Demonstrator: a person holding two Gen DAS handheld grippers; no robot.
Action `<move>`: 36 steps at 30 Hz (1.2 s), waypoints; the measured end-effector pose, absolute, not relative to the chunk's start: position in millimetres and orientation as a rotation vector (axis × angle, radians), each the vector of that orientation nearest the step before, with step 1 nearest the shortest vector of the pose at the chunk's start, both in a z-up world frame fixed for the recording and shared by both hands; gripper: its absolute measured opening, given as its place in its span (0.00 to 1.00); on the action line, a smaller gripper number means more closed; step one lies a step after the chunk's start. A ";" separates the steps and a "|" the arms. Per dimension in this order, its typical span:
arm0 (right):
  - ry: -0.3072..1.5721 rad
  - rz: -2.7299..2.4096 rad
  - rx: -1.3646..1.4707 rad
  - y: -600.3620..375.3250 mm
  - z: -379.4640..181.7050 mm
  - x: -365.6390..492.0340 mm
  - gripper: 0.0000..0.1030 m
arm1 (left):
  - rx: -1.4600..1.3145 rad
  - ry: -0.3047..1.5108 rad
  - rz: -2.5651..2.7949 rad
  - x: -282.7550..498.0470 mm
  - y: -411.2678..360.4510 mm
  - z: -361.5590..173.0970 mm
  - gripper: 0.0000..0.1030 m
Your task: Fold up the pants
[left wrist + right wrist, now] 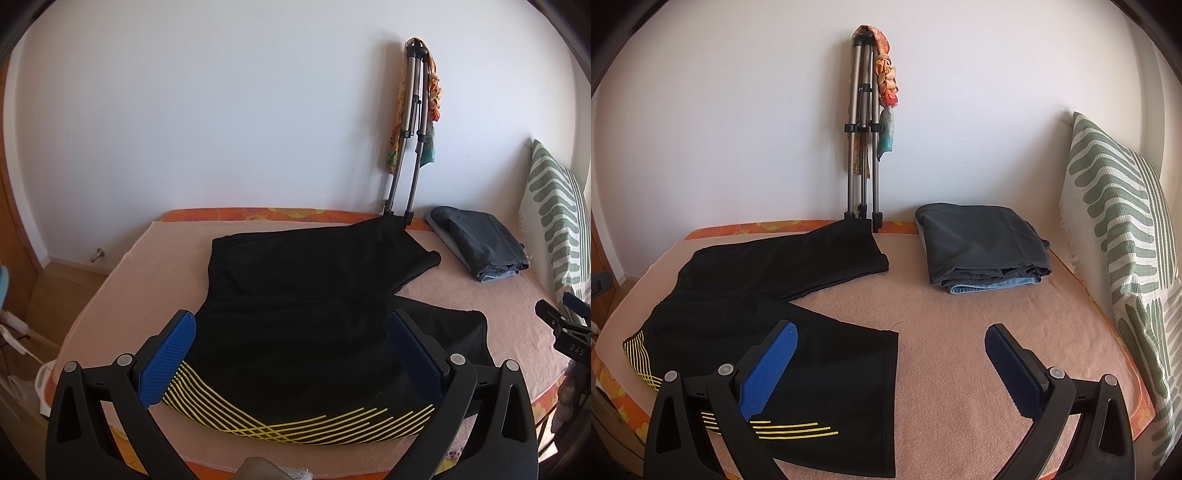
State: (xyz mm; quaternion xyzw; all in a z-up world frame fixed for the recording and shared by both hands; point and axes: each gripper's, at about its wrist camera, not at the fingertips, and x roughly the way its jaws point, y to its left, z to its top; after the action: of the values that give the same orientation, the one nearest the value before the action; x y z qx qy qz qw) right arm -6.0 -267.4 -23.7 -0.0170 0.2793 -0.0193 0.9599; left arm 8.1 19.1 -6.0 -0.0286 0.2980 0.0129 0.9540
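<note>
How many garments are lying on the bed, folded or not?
At least 2: black shorts spread flat on the left, and a folded grey garment at the back near the pillow. A blue layer under it may be another.

A home bedroom: a blanket-covered bed (960, 350), a patterned pillow (1119, 236), folded clothes (982, 243).

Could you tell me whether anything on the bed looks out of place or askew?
The black shorts lie unfolded with legs splayed apart, the far leg's hem against the tripod feet.
</note>
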 end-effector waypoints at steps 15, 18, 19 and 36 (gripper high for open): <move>0.570 0.003 -0.042 -267.8 -22.1 -6.3 1.00 | -0.107 0.607 0.007 9.3 32.1 -10.4 1.00; 0.569 0.017 -0.042 -269.8 -21.4 -6.8 1.00 | -0.128 0.606 0.002 10.9 40.6 -13.2 0.99; 0.567 0.019 -0.039 -271.2 -20.9 -7.4 1.00 | -0.131 0.605 0.003 11.7 43.7 -14.4 0.99; 0.524 0.147 0.028 -298.7 8.0 9.9 0.90 | -0.211 0.580 0.106 36.5 124.1 9.7 0.79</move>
State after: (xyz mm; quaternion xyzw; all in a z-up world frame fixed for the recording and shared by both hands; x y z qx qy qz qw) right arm 9.9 -298.7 8.0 0.0137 0.2588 0.0728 0.9631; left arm 36.5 124.1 9.7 -0.1039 0.2852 0.0523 0.9514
